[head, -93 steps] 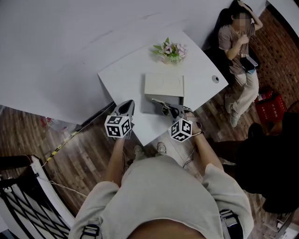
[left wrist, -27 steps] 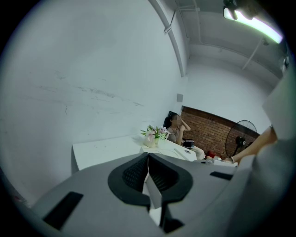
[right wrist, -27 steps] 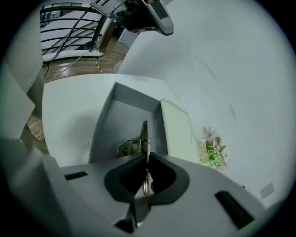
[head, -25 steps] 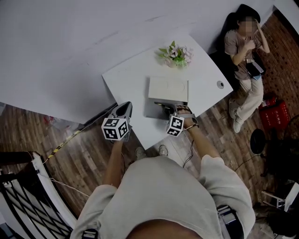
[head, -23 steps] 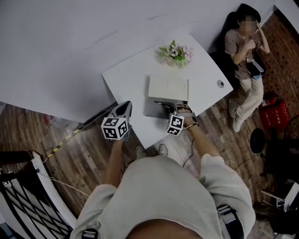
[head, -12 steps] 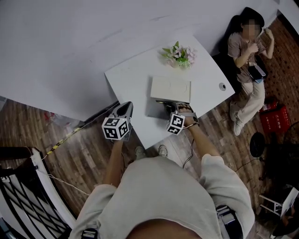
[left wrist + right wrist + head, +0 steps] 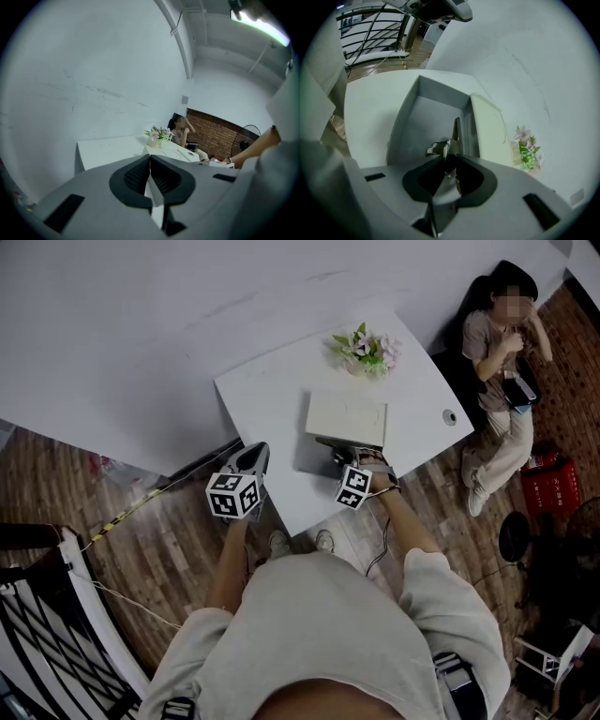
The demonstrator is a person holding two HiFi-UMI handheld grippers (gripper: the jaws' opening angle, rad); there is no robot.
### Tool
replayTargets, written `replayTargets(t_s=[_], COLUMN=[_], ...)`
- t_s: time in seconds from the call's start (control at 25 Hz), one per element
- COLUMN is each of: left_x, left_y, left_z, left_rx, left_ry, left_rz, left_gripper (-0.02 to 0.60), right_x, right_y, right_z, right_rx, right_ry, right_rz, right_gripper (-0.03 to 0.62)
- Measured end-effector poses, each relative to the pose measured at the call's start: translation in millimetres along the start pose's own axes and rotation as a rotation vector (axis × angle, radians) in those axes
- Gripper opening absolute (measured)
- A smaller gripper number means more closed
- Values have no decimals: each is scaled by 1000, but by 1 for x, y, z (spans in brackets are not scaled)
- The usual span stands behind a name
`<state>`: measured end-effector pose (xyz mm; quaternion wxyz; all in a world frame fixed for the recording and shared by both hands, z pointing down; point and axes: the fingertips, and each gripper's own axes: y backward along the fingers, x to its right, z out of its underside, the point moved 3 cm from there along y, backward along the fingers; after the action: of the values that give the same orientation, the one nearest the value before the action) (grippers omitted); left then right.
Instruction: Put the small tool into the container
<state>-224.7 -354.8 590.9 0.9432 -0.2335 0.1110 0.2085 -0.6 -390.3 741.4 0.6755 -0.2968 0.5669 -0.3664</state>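
My right hand-held gripper hangs over the open grey container, and its jaws have just been opening. The small tool stands between them, pointing down into the box, and the grip looks slack rather than tight. My left hand-held gripper is closed on nothing and hangs off the near corner of the bench.

The risk I see is the tool hanging up on one pad instead of dropping. If I pull away now, it could ride out with the jaws. Its tip also lies close to the wall on the lid side. A skewed fall could leave it propped on that rim or tipped out onto the lid.

Only the right gripper view shows the tool, the jaws and the container's bare floor. In the head view my marker cube and hand cover most of that. That view alone shows both grippers together, with the container sitting near the bench's front edge. The left gripper view gives only the wall, the flowers and a seated person.
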Motion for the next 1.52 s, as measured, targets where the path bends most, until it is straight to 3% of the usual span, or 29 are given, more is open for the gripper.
replayTargets(t_s=[0.16, 0.4, 0.8, 1.2, 1.4, 1.52], left_x=[1, -1, 8, 23, 34, 38], left_y=[3, 3, 1, -7, -7, -10], left_z=[1, 0, -1, -4, -5, -6], left_rx=[2, 4, -6, -10, -7, -8], left_ry=[1, -7, -35, -68, -79, -86], left_rz=[-1, -3, 14, 48, 68, 78], left_gripper=[11, 11, 11, 11, 11, 11], right_x=[-1, -10, -6, -3, 2, 8], right_y=[0, -5, 7, 33, 51, 58], right_z=[0, 2, -1, -10, -14, -12], right_rx=[2, -7, 30, 85, 117, 135], right_ry=[-11, -21, -79, -132, -178, -253], right_rz=[-37, -95, -79, -32, 17, 49], right_gripper=[79, 192, 247, 211, 161, 96])
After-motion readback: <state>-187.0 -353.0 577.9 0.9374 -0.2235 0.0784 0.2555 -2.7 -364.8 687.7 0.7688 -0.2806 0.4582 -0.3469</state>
